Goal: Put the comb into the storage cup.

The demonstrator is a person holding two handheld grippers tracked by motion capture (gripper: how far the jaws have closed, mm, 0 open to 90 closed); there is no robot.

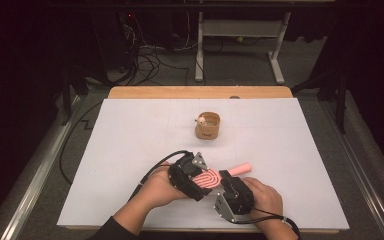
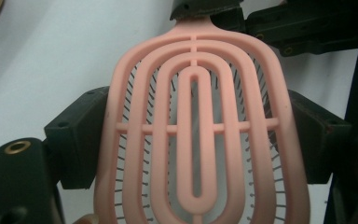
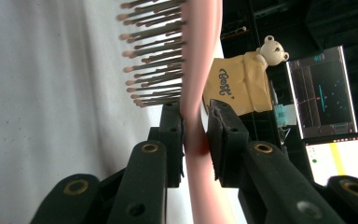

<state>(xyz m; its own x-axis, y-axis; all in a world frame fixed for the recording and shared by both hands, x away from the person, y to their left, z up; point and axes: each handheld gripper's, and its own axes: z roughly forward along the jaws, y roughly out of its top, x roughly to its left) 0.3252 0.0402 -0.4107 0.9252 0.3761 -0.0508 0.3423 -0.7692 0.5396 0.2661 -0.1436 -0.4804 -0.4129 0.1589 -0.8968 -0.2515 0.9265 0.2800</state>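
Note:
A pink vented hairbrush is held just above the white table, near its front edge. My left gripper is shut across the wide head, one black pad on each side edge of the hairbrush. My right gripper is shut on the narrow neck where the head meets the handle. In the right gripper view the jaws of the right gripper pinch the pink neck, and the bristles point toward the table. The right gripper's tip shows at the top of the left gripper view.
A tan cup with dark lettering stands mid-table, beyond the brush, with a small bear figure at its rim. Cables and desk legs lie on the floor past the far edge. Lit screens stand off to one side.

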